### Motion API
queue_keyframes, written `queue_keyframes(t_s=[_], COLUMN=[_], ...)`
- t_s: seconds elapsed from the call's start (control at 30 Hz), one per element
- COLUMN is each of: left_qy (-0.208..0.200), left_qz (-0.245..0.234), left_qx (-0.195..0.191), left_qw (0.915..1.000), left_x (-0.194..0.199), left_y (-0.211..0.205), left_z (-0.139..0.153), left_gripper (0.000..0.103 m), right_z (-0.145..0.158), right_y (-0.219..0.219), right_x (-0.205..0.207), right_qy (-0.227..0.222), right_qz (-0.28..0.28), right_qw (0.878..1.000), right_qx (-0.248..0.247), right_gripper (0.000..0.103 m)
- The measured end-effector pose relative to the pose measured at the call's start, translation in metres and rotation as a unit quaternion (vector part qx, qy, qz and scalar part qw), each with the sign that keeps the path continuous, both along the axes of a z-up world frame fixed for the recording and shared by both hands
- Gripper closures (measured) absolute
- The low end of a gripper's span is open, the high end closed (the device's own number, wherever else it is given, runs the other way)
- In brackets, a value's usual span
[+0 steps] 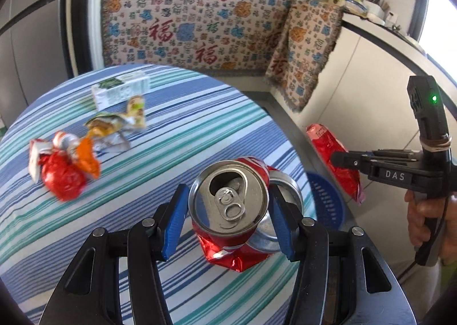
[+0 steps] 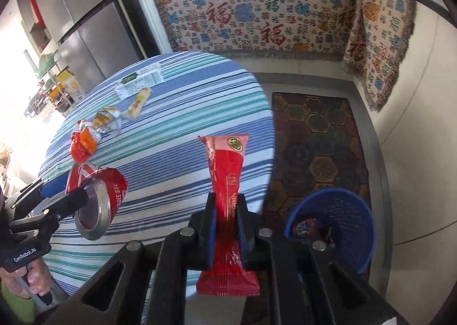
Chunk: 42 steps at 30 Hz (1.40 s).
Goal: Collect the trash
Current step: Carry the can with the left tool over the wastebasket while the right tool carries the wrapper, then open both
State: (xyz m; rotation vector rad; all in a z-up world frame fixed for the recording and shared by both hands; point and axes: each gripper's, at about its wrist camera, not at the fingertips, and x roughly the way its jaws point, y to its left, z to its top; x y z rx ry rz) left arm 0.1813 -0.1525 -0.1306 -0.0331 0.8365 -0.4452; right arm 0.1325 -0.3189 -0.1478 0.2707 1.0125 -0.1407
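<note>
Crumpled aluminium, light and dent-prone: left claw is clamping the crushed can at its sides above the counter. Right claw is pinching the slippery red wrapper mid-length, near the blue basket.

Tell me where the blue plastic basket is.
In the right wrist view, the blue plastic mesh basket sits lower right on the patterned floor mat, beside the striped table.
</note>
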Motion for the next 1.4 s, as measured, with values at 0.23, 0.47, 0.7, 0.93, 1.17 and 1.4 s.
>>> queue_keyframes(t_s=[0.23, 0.47, 0.7, 0.93, 1.17, 1.4], left_qy=[0.014, 0.037, 0.056, 0.072, 0.082, 0.084], left_qz=[-0.075, -0.121, -0.141, -0.152, -0.157, -0.172], left_qx=[-0.008, -0.002, 0.004, 0.007, 0.005, 0.001], left_qw=[0.9971, 0.9919, 0.9884, 0.9856, 0.9843, 0.9814], left_x=[0.018, 0.037, 0.050, 0.049, 0.053, 0.058], left_y=[-0.101, -0.185, -0.226, -0.251, -0.266, -0.277], left_z=[-0.001, -0.024, -0.052, -0.075, -0.090, -0.104], left_gripper=[0.047, 0.047, 0.047, 0.046, 0.046, 0.026], right_z=[-0.012, -0.039, -0.082, -0.110, -0.119, -0.118], right_y=[-0.079, -0.144, -0.188, -0.213, -0.224, -0.231], right_x=[-0.037, -0.055, -0.063, -0.068, -0.069, -0.072], right_qy=[0.004, 0.011, 0.026, 0.036, 0.033, 0.017], right_qz=[-0.084, -0.142, -0.180, -0.202, -0.212, -0.231], right_qw=[0.996, 0.989, 0.982, 0.974, 0.971, 0.966], right_qx=[0.006, 0.024, 0.051, 0.091, 0.108, 0.117], right_gripper=[0.090, 0.090, 0.090, 0.090, 0.090, 0.060])
